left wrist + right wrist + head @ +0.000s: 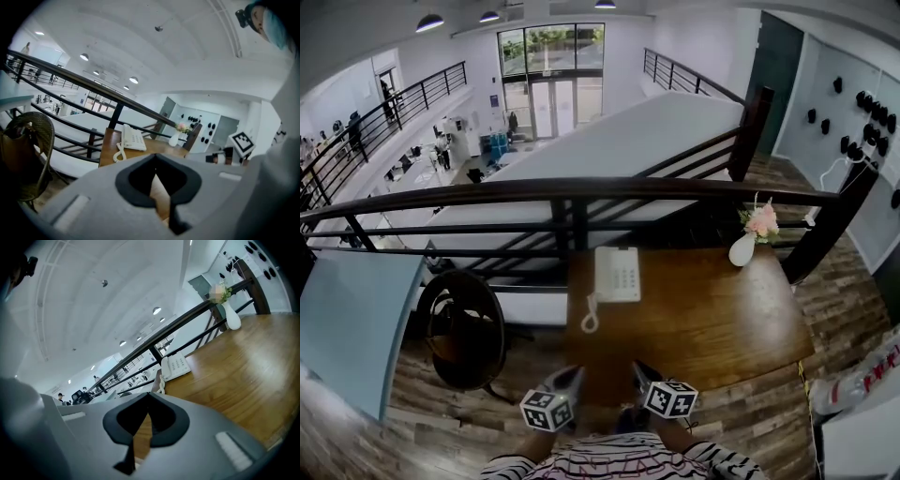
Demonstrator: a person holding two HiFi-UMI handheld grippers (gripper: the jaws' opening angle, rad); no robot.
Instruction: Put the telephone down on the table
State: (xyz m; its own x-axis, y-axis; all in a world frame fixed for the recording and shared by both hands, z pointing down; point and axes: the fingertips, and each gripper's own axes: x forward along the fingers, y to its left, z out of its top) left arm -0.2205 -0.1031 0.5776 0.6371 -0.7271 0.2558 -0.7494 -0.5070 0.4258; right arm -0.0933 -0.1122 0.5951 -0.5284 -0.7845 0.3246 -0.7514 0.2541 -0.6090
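Head view shows the left gripper (573, 374) and the right gripper (641, 369) with jaws pressed together, holding nothing, at the near edge of the brown wooden table (712, 328). The white push-button telephone (617, 274) lies flat near the table's far edge, well apart from both.

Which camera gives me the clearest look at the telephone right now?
The head view: it looks down on the whole telephone, keypad up, coiled cord at its left, near the table's far edge. The left gripper view shows the telephone small and side-on; the right gripper view shows the telephone small and tilted, keypad visible.
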